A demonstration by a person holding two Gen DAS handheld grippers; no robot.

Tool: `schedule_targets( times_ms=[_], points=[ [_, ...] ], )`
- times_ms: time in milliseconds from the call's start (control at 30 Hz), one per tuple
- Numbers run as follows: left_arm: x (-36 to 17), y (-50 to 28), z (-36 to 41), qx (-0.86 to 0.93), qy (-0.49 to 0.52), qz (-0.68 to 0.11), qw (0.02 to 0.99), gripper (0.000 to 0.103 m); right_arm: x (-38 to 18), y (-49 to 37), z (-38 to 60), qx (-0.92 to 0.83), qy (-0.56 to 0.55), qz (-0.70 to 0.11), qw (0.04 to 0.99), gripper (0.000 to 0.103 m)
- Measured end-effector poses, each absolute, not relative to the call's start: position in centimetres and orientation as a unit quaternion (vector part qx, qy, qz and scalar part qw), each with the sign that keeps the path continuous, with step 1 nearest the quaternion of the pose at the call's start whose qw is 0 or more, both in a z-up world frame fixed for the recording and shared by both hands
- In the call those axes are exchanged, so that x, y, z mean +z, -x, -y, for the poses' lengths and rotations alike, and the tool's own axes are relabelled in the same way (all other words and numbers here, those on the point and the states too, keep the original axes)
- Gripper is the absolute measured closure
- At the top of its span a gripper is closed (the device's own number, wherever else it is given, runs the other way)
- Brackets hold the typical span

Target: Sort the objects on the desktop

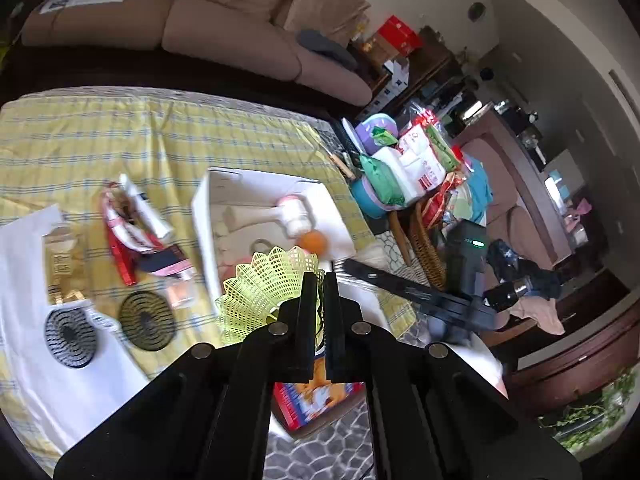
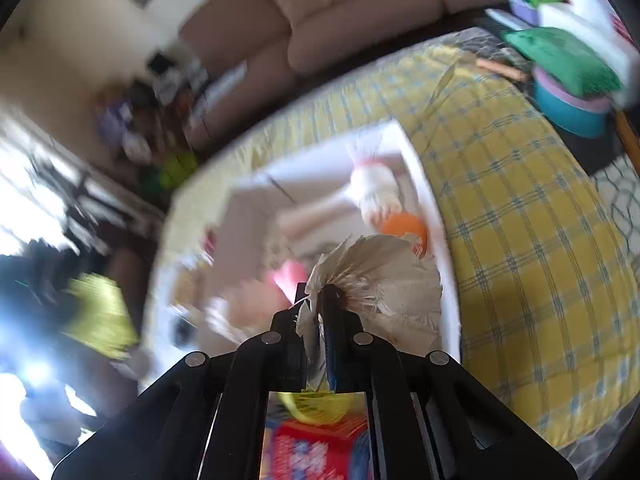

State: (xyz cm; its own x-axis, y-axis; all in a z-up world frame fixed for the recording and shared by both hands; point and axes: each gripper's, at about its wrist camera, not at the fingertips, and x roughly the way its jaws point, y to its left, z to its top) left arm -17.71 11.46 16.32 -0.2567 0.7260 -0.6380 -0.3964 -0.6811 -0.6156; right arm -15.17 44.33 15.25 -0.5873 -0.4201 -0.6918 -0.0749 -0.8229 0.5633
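My left gripper [image 1: 319,276] is shut on a yellow-green plastic mesh shuttlecock [image 1: 260,288], held just in front of a white open box [image 1: 202,216] on the yellow checked tablecloth [image 1: 120,136]. Inside the box lie a white handled roller [image 1: 294,216] and an orange ball [image 1: 313,241]. In the right wrist view, which is blurred, my right gripper [image 2: 318,292] is shut on a white feather shuttlecock [image 2: 384,280] above the near side of the same box [image 2: 434,216]. The orange ball [image 2: 402,228] and roller [image 2: 374,192] sit just beyond it.
Left of the box lie a red-and-white package [image 1: 124,236], a gold bottle [image 1: 60,264] and two round black strainers [image 1: 148,320]. A red printed carton [image 1: 316,400] sits below the fingers. A cluttered wicker chair [image 1: 428,248] stands to the right, a sofa [image 1: 200,28] behind.
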Motion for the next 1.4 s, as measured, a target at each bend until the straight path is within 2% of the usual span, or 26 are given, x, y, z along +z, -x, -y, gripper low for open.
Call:
schedule_targets(
  times_ms=[67, 167, 333, 567, 767, 833, 933, 967, 1000, 1067, 1100, 1133, 1200, 1367, 1400],
  points=[
    [16.0, 18.4, -13.7, 0.768, 0.499, 0.165, 0.366, 0.100, 17.2, 13.4, -45.7, -0.857, -0.400, 0.310, 0.098, 0.098],
    [15.4, 19.1, -17.4, 0.761, 0.510, 0.155, 0.370, 0.100, 20.4, 10.5, -47.1, -0.885, -0.344, 0.308, 0.056, 0.098],
    [11.8, 21.1, -23.7, 0.739, 0.550, 0.148, 0.360, 0.100, 23.4, 5.9, -47.6, -0.894, -0.258, 0.360, 0.074, 0.097],
    [6.6, 22.8, -26.7, 0.719, 0.589, 0.182, 0.319, 0.100, 22.4, 5.4, -48.0, -0.884, -0.254, 0.377, 0.107, 0.096],
    [4.4, 23.8, -29.8, 0.729, 0.604, 0.113, 0.300, 0.100, 22.1, 5.5, -47.9, -0.886, -0.258, 0.369, 0.110, 0.096],
    [4.0, 23.8, -30.8, 0.726, 0.610, 0.089, 0.305, 0.097, 21.9, 5.6, -47.8, -0.887, -0.262, 0.364, 0.108, 0.095],
    [4.1, 23.6, -31.5, 0.724, 0.615, 0.072, 0.303, 0.082, 21.2, 5.9, -47.7, -0.884, -0.272, 0.366, 0.108, 0.095],
    [4.2, 23.6, -31.3, 0.723, 0.616, 0.076, 0.302, 0.070, 21.1, 6.0, -47.6, -0.885, -0.276, 0.361, 0.105, 0.095],
    [4.5, 23.5, -31.0, 0.723, 0.616, 0.083, 0.301, 0.050, 21.1, 6.1, -47.5, -0.887, -0.279, 0.353, 0.099, 0.095],
    [5.6, 23.2, -29.7, 0.720, 0.612, 0.113, 0.307, 0.026, 21.2, 6.0, -47.4, -0.890, -0.280, 0.347, 0.094, 0.093],
    [6.1, 23.0, -28.8, 0.721, 0.609, 0.123, 0.306, 0.021, 21.4, 5.8, -47.6, -0.892, -0.271, 0.350, 0.096, 0.093],
    [6.8, 22.9, -27.9, 0.720, 0.608, 0.133, 0.308, 0.020, 21.5, 5.6, -47.6, -0.892, -0.268, 0.351, 0.096, 0.093],
    [7.7, 22.8, -26.0, 0.714, 0.602, 0.162, 0.317, 0.009, 21.7, 5.6, -47.7, -0.894, -0.267, 0.347, 0.093, 0.093],
    [8.2, 22.7, -23.1, 0.693, 0.612, 0.197, 0.327, 0.007, 21.0, 6.1, -47.1, -0.884, -0.273, 0.363, 0.112, 0.093],
    [8.1, 22.7, -22.7, 0.686, 0.613, 0.212, 0.330, 0.004, 20.8, 6.4, -46.8, -0.881, -0.277, 0.365, 0.118, 0.093]
  ],
)
